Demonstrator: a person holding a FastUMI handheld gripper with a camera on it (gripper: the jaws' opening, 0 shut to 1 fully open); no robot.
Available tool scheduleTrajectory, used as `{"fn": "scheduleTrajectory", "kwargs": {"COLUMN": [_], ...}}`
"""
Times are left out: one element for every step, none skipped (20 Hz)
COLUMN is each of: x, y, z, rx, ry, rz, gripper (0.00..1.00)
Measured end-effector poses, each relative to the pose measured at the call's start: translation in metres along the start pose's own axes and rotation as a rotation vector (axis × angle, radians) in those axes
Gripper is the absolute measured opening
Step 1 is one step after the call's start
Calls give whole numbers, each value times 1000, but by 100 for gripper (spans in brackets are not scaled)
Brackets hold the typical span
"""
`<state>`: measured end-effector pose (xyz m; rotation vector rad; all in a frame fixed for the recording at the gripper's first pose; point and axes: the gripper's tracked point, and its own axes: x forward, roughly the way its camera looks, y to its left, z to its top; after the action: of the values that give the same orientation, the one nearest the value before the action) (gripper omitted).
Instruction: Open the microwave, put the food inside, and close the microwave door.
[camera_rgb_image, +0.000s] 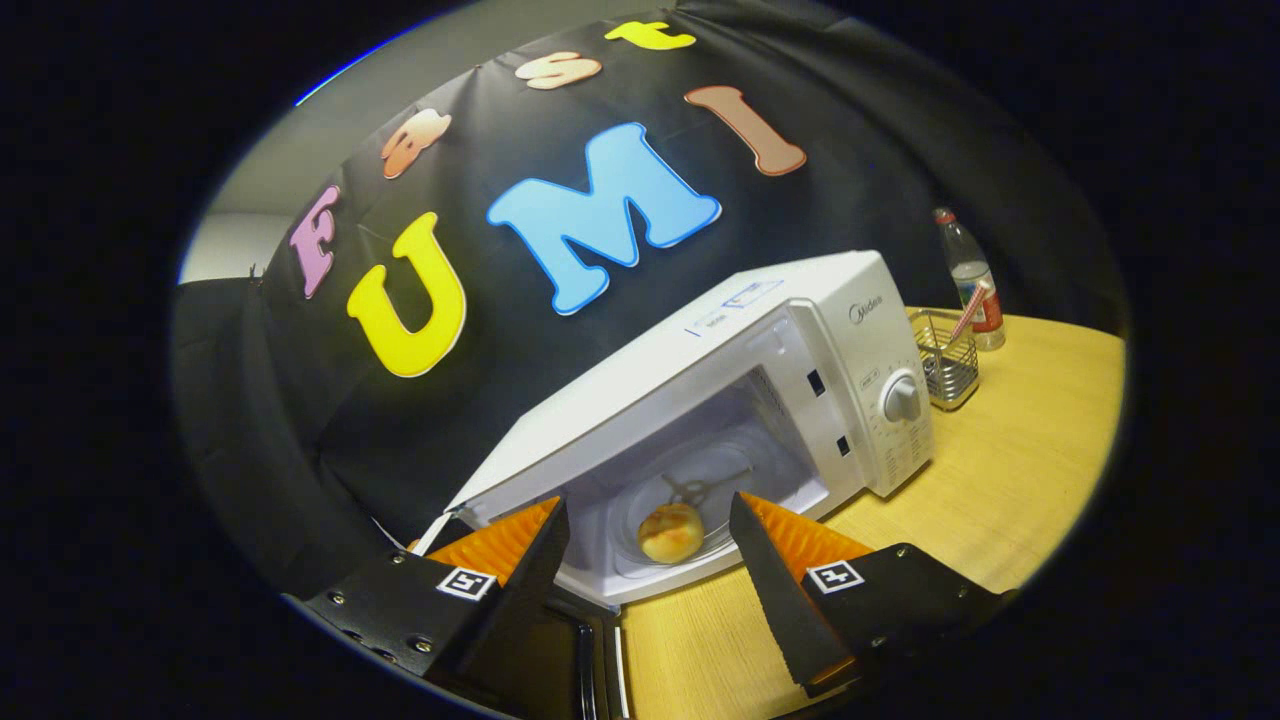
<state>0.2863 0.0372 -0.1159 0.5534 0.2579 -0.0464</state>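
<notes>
The food (671, 531) is a small round golden bun. It sits on the clear glass plate (700, 490) inside the microwave (760, 380). The microwave is white and its front is wide open, so you can see right into it. The dark door (560, 650) hangs open low down, under one finger of the claw. A round white knob (902, 399) is on the panel next to the opening.

The claw (650, 545) is open wide and holds nothing. Its two fingers stand apart, and the bun shows in the gap, just ahead of them. The fingers do not touch the bun.

The microwave sits on a light wood counter (1000, 480). Past the microwave, near its knob side, stands a little wire basket (945, 360). Just beside the basket is a clear bottle (972, 275) with a red label.
</notes>
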Motion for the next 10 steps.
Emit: {"fn": "scheduleTrajectory", "kwargs": {"x": [-15,-28,-41,-54,-67,-79,-93,-104,-116,-129], "y": [3,5,7,11,15,19,24,29,34,40], "z": [5,9,12,14,15,17,17,17,15,14], "rx": [-26,-52,-76,-98,-119,-141,-167,-191,-214,-236], "ry": [-11,-21,-28,-35,-42,-48,-56,-64,-67,-72], "rz": [12,18,23,28,37,44,55,62,68,79], "gripper": [97,97,97,97,97,97,97,97,97,97]}}
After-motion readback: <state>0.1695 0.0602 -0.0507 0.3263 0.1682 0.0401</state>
